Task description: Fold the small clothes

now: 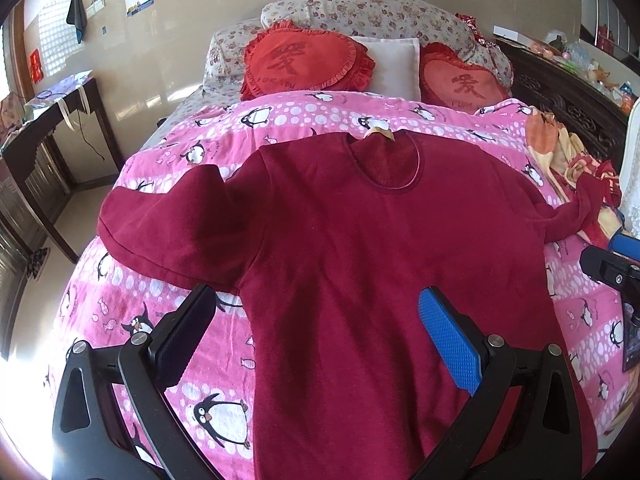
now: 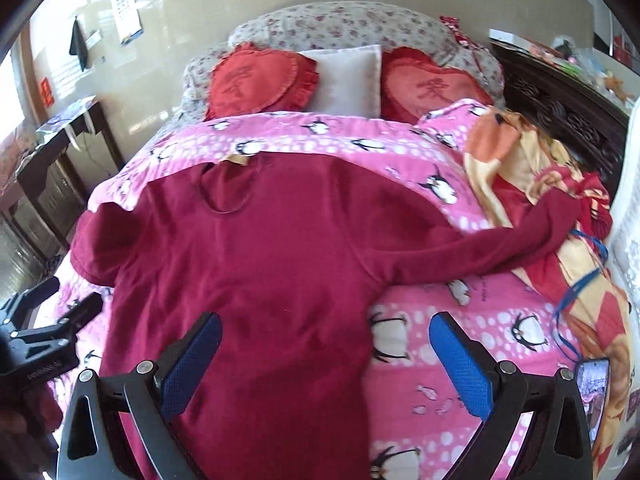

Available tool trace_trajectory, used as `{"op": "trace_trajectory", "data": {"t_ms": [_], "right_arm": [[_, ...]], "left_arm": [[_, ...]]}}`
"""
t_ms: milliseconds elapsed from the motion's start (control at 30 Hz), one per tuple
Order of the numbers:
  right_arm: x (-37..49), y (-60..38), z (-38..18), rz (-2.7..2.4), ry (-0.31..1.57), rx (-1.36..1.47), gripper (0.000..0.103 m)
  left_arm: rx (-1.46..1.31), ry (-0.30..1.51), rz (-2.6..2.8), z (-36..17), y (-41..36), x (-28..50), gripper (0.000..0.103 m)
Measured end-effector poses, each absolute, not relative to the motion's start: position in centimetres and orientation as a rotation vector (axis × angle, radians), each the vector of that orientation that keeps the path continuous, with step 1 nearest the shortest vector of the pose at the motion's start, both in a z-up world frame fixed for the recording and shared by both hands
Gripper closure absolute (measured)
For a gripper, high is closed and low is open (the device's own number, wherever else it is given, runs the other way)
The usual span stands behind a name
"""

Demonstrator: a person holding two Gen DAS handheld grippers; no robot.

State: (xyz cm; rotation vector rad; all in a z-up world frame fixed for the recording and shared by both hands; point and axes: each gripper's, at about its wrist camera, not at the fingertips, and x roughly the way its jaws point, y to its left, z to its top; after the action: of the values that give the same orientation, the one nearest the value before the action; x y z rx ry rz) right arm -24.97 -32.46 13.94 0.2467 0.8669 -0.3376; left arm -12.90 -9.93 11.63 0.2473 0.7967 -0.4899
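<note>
A dark red long-sleeved top (image 1: 360, 248) (image 2: 256, 264) lies spread flat, front up, on a pink penguin quilt (image 1: 100, 312) (image 2: 440, 364), neckline toward the pillows. Its left sleeve (image 1: 160, 224) bends across the quilt; its right sleeve (image 2: 492, 244) stretches out onto a yellow-orange blanket. My left gripper (image 1: 318, 304) hovers open over the top's lower left side, nothing between its fingers. My right gripper (image 2: 326, 330) hovers open over the top's lower right edge, holding nothing. Each gripper shows at the edge of the other's view: right gripper (image 1: 612, 272), left gripper (image 2: 60, 328).
Two red heart cushions (image 1: 304, 60) (image 2: 260, 80) and a white pillow (image 1: 392, 64) lean at the bed's head. A yellow-orange blanket (image 2: 532, 184) with a blue cord and a phone (image 2: 592, 392) lies at the right. A dark desk (image 1: 48, 128) stands left, a carved dark cabinet (image 1: 568, 100) right.
</note>
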Motion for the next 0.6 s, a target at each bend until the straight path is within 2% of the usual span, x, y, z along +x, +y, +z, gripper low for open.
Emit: {"op": "trace_trajectory", "data": {"t_ms": [600], "right_arm": [[-22.9,-30.1,25.3,-0.117,0.851,0.243,0.000]], "left_arm": [[0.200,0.794,-0.457,12.3,-8.7,-11.2,0.001]]}}
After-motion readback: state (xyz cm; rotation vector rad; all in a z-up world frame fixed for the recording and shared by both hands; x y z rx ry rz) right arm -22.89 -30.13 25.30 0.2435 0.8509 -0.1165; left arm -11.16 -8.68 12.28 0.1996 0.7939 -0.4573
